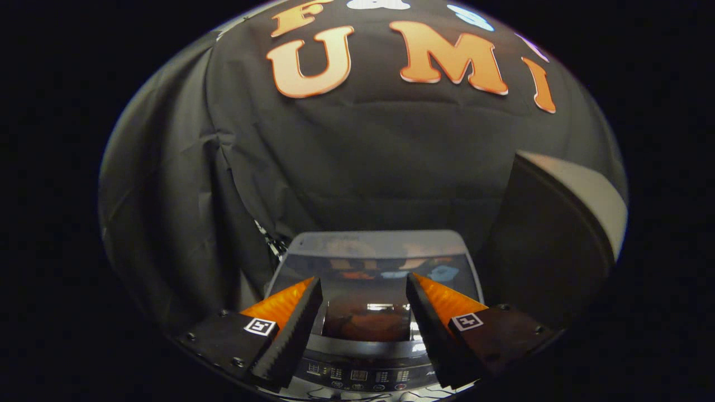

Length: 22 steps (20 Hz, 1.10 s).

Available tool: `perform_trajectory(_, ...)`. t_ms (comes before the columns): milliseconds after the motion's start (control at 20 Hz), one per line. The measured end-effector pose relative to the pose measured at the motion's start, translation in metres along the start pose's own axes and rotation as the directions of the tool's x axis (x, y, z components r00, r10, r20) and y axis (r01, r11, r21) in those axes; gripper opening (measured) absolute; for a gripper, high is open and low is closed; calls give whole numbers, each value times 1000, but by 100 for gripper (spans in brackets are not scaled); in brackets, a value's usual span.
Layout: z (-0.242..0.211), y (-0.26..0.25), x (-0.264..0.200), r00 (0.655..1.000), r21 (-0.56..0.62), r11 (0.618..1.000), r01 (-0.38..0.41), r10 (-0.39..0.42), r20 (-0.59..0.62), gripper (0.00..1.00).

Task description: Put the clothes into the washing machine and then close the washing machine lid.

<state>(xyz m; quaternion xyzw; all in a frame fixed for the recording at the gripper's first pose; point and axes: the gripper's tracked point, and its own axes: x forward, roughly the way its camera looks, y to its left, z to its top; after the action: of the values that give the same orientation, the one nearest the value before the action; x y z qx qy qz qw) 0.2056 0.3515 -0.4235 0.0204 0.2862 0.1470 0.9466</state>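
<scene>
While tongs [363, 290] gape, washing machine lid [374, 262] lies shut.

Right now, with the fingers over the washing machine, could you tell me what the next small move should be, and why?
Probably ease back from the washing machine. Its glass lid looks already shut, lying flat and mirroring the wall above the control panel. The gripper is open, holds nothing and hovers over the lid.
</scene>
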Motion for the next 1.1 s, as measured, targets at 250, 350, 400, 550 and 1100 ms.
perform_trajectory(250, 95, -17, -77, 984, -18, 1000, -8, 11, 177, 98)
perform_trajectory(350, 132, -26, -115, 969, -23, 1000, 6, 0, 247, 98)
perform_trajectory(400, 146, -32, -132, 962, -22, 1000, 15, -9, 272, 98)
perform_trajectory(550, 183, -56, -192, 937, -18, 998, 58, -48, 347, 98)
perform_trajectory(1100, 241, -173, -329, 839, -29, 969, 245, -197, 507, 97)
